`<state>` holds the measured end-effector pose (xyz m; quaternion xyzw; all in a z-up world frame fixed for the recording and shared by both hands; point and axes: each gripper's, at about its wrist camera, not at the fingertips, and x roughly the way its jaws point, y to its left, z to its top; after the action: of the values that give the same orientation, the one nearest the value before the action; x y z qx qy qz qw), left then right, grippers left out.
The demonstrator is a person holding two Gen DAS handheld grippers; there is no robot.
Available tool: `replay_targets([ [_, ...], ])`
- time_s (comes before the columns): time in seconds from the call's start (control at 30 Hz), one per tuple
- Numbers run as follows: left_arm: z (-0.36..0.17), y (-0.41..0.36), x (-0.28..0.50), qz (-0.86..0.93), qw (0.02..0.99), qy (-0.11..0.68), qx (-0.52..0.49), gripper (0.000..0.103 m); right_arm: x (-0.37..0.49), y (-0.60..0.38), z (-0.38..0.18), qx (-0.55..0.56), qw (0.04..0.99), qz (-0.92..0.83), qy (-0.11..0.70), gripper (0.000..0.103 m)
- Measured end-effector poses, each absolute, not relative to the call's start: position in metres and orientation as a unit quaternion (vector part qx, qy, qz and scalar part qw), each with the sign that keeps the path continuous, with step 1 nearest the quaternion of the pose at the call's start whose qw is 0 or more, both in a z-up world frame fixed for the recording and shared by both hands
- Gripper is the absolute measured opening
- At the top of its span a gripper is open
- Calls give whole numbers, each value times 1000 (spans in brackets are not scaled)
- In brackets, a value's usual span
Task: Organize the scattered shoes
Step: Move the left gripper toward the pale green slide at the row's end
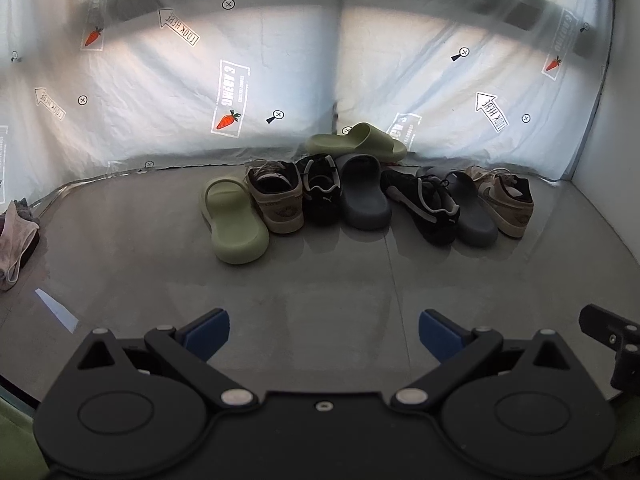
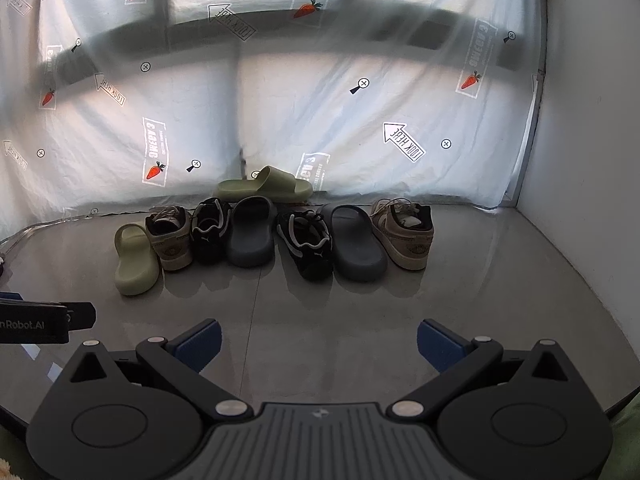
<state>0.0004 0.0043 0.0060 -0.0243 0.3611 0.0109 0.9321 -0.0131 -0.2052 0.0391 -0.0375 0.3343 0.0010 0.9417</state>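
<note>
Open room: bare grey floor (image 1: 320,280) runs clear between both grippers and the row of shoes
Edges: printed sheet (image 1: 160,120) hangs behind the row; white wall (image 2: 592,160) closes the side past the last tan sneaker
Left gripper (image 1: 324,330): spread wide, holding nothing
Right gripper (image 2: 319,340): spread wide, holding nothing
Green slides: two, one (image 1: 236,220) at the row's far end from the wall, one (image 1: 356,142) behind the row against the sheet
Tan sneakers: two (image 2: 170,236) (image 2: 404,232)
Black sneakers: two (image 2: 210,230) (image 2: 306,242)
Dark slides: two (image 2: 252,232) (image 2: 356,244)
Cloth (image 1: 16,236): one, well apart from the row
</note>
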Motion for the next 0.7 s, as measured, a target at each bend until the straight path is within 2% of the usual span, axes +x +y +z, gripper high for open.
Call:
replay_targets([
  [0.7,10,0,3,23,933,358,-27,102,-15,-208,49,-40,946,-3,321,103],
])
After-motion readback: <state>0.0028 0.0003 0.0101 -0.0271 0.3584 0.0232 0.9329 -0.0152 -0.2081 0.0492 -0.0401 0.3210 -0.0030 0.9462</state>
